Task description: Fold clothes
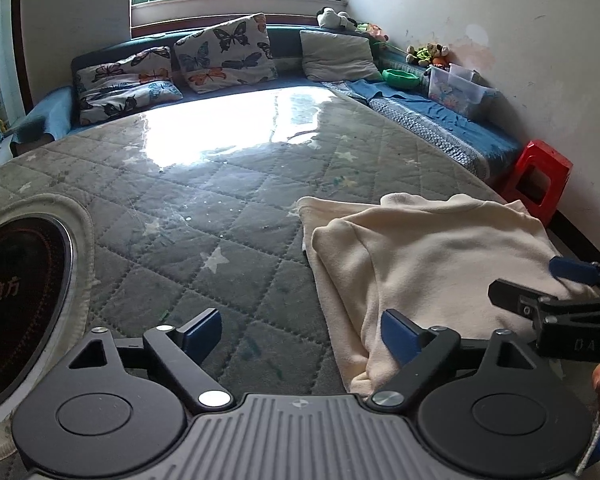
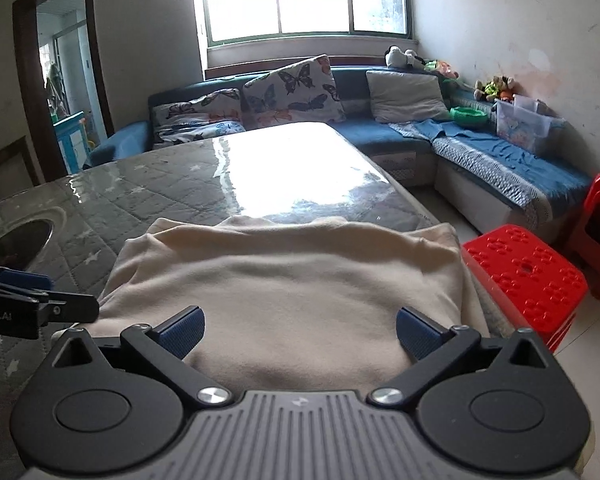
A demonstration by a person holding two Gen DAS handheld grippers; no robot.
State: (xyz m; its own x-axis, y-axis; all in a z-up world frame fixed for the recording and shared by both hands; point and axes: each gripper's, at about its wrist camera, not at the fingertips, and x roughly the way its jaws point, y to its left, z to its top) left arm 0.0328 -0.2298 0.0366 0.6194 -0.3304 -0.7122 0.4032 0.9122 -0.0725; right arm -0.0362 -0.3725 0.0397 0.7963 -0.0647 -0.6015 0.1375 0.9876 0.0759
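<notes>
A cream garment (image 1: 420,256) lies folded on the quilted, glass-topped table (image 1: 220,208), near its right edge. My left gripper (image 1: 300,324) is open at the garment's near left corner. Its right pad (image 1: 396,328) rests against the cloth's edge and its left pad is over bare table; nothing is pinched. In the right wrist view the garment (image 2: 300,280) fills the middle. My right gripper (image 2: 300,322) is open wide just above its near part, with cloth under both pads. The right gripper (image 1: 540,280) also shows at the right side of the left wrist view, over the cloth.
A round cooker plate (image 1: 20,300) is sunk into the table at the left. Two red plastic stools (image 2: 524,280) stand on the floor right of the table edge. A blue corner sofa (image 2: 500,160) with butterfly cushions runs along the back and right walls.
</notes>
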